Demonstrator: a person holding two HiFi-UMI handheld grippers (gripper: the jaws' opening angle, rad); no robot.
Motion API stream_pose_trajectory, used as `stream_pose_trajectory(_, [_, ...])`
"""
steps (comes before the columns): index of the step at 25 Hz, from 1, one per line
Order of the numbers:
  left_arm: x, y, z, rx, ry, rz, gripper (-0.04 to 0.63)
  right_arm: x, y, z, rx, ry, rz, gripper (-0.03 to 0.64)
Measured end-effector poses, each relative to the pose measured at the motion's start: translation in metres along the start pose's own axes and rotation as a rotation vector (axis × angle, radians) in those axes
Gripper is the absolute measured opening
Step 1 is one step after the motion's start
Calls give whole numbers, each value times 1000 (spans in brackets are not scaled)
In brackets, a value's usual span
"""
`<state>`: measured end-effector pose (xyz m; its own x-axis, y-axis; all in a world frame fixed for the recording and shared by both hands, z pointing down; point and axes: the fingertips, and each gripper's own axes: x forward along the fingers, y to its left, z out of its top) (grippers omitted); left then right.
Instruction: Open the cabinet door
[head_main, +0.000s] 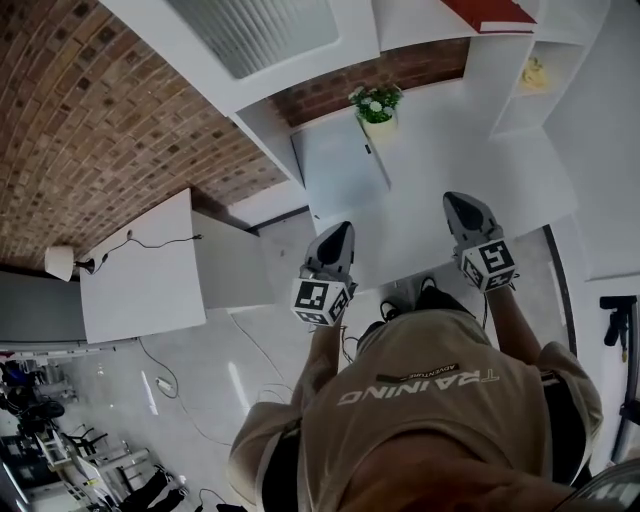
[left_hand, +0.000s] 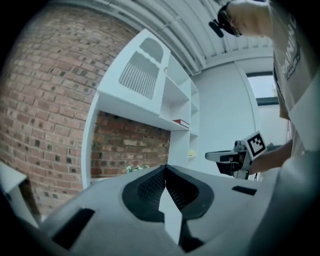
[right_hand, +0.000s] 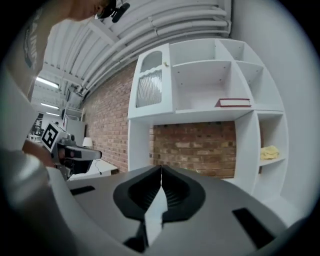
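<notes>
Left gripper (left_hand: 165, 168), right gripper (right_hand: 161, 168): both are being held clenched, empty, well short of the ribbed-glass cabinet door (right_hand: 150, 82), since it seems unreached.

Left gripper (head_main: 339, 230): jaws closed tip to tip with nothing between them, held about level, pointing toward the cabinet (head_main: 440, 205). Right gripper (head_main: 455, 198): jaws likewise closed and empty (each gripper view shows the pads meeting at the tip), tilted only slightly downward, also facing the cabinet. The two grippers sit side by side, well apart. Left forearm (head_main: 322, 350) and right forearm (head_main: 512, 322) both extend forward from the torso toward the cabinet.
</notes>
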<state>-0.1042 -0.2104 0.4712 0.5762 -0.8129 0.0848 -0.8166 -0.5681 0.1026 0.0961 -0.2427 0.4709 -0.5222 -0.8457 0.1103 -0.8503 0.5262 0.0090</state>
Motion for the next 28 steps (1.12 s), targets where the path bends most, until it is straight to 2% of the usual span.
stream_pose_trajectory(2, [7, 5, 15, 28, -17, 5, 8, 16, 6, 17, -1, -27, 52, 14])
stream_pose_trajectory(4, [20, 10, 27, -16, -49, -4, 8, 31, 6, 29, -18, -28, 87, 14])
stream_pose_trajectory(9, [44, 23, 40, -26, -23, 11, 8, 63, -3, 46, -37, -29, 128, 14])
stream_pose_trajectory(13, [67, 26, 46, -32, -21, 26, 8, 70, -10, 48, -72, -16, 210, 14])
stream_pose_trajectory(18, [99, 36, 60, -93, -63, 72, 8, 87, -26, 35, -86, 35, 310, 14])
stream_pose_trajectory(22, [114, 43, 64, -20, -28, 124, 8, 107, -45, 46, -97, 10, 350, 14])
stream_pose_trajectory(25, [125, 40, 78, 21, -47, 113, 8, 119, -58, 64, -108, -33, 335, 14])
stream_pose_trajectory(28, [129, 33, 92, 73, -54, 64, 8, 123, -56, 90, -95, -94, 296, 15])
